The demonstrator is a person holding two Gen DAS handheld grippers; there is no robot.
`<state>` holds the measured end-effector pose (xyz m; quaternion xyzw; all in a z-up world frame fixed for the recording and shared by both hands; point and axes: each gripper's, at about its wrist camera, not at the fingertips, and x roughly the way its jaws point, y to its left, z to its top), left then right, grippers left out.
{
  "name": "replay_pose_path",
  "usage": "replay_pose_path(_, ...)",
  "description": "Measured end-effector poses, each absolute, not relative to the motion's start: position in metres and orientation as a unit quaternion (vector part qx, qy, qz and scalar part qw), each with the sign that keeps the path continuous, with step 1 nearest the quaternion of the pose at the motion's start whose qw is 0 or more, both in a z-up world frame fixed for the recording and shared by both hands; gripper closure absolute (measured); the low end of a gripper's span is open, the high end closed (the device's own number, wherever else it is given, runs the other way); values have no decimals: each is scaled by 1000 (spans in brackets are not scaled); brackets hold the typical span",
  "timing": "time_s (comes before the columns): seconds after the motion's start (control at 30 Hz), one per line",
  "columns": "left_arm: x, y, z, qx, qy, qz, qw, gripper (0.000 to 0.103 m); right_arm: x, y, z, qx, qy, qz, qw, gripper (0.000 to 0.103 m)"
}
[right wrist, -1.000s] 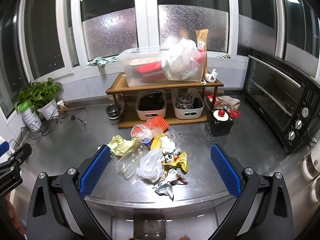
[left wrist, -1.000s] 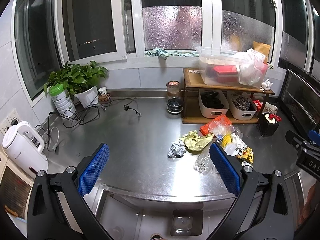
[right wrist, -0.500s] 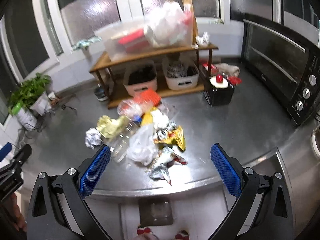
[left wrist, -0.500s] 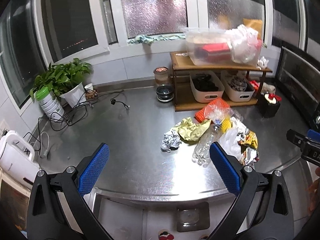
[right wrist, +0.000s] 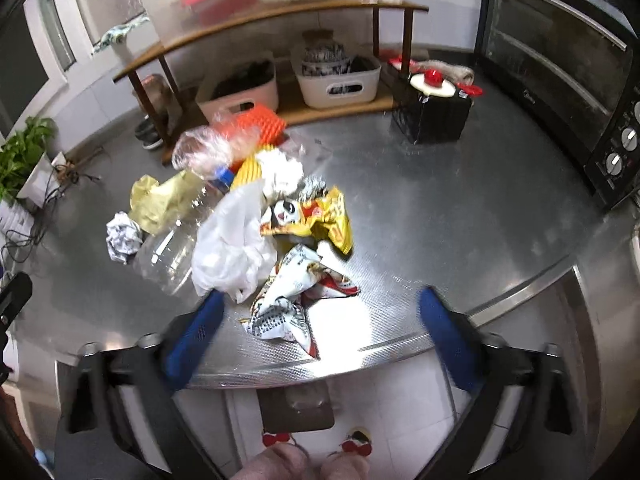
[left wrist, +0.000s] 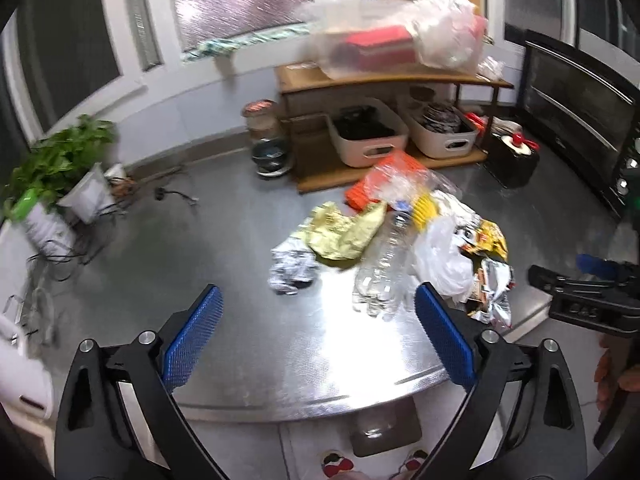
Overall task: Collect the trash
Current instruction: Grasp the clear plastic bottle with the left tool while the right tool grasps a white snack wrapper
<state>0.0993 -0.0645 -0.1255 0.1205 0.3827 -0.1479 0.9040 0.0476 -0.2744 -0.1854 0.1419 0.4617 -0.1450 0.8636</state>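
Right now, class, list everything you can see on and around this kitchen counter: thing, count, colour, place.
counter: one, steel, underneath everything
plastic bottle: one, clear, lying in the pile
plastic bag: one, white, middle of pile
snack wrapper: one, yellow, right of the bag
printed wrapper: one, white and red, near the front edge
crumpled ball: one, silvery, left of pile
wooden shelf: one, brown, at the back
baskets: two, white, under the shelf
oven: one, black, right
plant: one, green, left
left tool: blue pads, open, empty
right tool: blue pads, open, just been closing, wrapper between
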Motion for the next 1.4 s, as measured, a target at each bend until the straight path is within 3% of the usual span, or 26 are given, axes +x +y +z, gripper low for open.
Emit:
replay_pose_path(0.03,103,-67,-132,122,386,-156,901,13,50,-275,-191,153,467,-138,860,36)
replay_pose_path(0.13,114,-77,-147,133,399,-177,890,23,60,-278,-208,182,485,-119,847,50)
replay_pose_path(0.23,123,-84,-157,135,412,-197,879,27,67,-278,-213,188,487,-123,844,51)
replay_pose_path(1.2,214,-145,-262,203,520,-264,787,29,104,-299,-256,210,541,-140,802,51)
replay_pose_path(1.27,217,-144,-265,194,526,-268,784,41,106,-301,-257,210,539,-135,804,56)
replay_pose_path(1.33,217,-142,-265,182,527,-269,786,41,107,-300,-255,210,533,-128,809,75)
replay_pose_path(1.4,217,-140,-262,178,524,-269,788,41,108,-295,-251,196,534,-131,812,79)
